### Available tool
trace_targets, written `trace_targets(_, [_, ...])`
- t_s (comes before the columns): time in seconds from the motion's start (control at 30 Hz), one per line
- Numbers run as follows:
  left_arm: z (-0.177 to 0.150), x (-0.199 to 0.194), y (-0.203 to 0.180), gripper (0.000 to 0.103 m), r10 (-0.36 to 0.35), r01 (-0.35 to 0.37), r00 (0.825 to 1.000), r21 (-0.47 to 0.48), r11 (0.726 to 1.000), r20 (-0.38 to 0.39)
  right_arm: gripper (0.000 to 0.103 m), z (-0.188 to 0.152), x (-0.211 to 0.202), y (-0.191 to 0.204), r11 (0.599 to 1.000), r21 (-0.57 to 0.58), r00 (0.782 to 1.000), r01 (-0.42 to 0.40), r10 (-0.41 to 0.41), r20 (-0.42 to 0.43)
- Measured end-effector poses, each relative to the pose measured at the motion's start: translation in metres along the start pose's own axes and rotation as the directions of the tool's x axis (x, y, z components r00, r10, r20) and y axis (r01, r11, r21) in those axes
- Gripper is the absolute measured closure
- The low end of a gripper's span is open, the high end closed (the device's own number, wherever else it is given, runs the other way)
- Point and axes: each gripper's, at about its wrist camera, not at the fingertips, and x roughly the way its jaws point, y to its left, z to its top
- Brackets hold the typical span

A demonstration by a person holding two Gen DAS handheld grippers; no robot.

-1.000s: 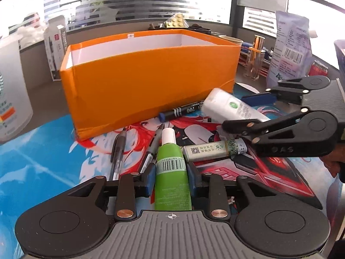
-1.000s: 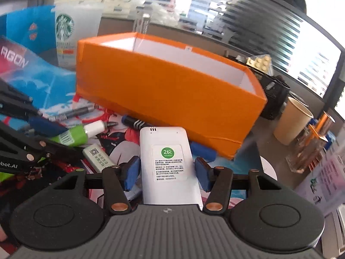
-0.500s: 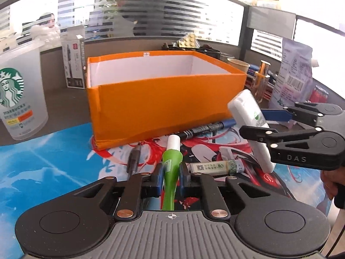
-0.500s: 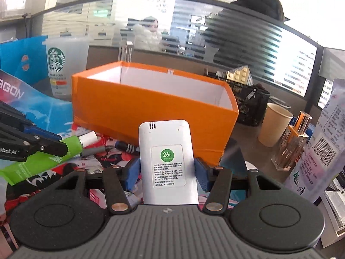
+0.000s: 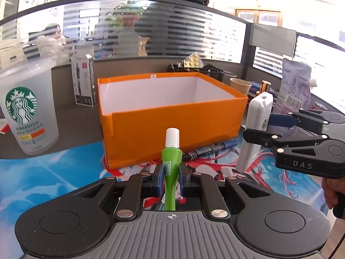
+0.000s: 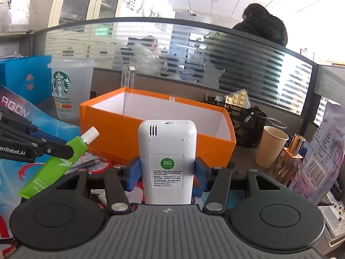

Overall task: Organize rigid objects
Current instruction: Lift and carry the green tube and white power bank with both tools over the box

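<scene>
Your left gripper (image 5: 170, 180) is clamped on a green tube (image 5: 171, 168), white cap pointing away from you and slightly up, its long axis aimed straight at the near wall of the orange box (image 5: 172, 127). Your right gripper (image 6: 167, 176) grips a white remote (image 6: 167, 157) by its sides, held on end with its top toward the same box (image 6: 151, 136).

Both loads are clear of the desk (image 5: 71, 118) and sit on the near side of the box, which lies dead ahead and a little lower than the cap and the remote's top. Its white interior looks empty where it shows. The tube faces the middle of the near wall; the remote (image 5: 256, 127) hangs just off the box's right near corner. Neither is yet over the opening.

The left gripper looks marginally better lined up, so expect to carry the tube forward over the rim first, then bring the remote in from the right without crossing arms. Pens (image 5: 207, 150) are left on the printed mat (image 5: 54, 172) against the box's foot, waiting their turn.
</scene>
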Motion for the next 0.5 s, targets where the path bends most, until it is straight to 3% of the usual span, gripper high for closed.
trace_targets(0.27, [0.017,-0.009,0.003,0.091,0.01,-0.011,0.999,0.003,1.0,0.047,0.053,0.014,-0.006,0.003,1.0,-0.018,1.0,-0.002,0.003,0.029])
trace_targets(0.5, [0.016,-0.006,0.001,0.091,-0.004,0.004,0.999,0.007,1.0,0.036,0.053,0.016,-0.006,0.004,1.0,-0.017,1.0,-0.001,0.001,0.031])
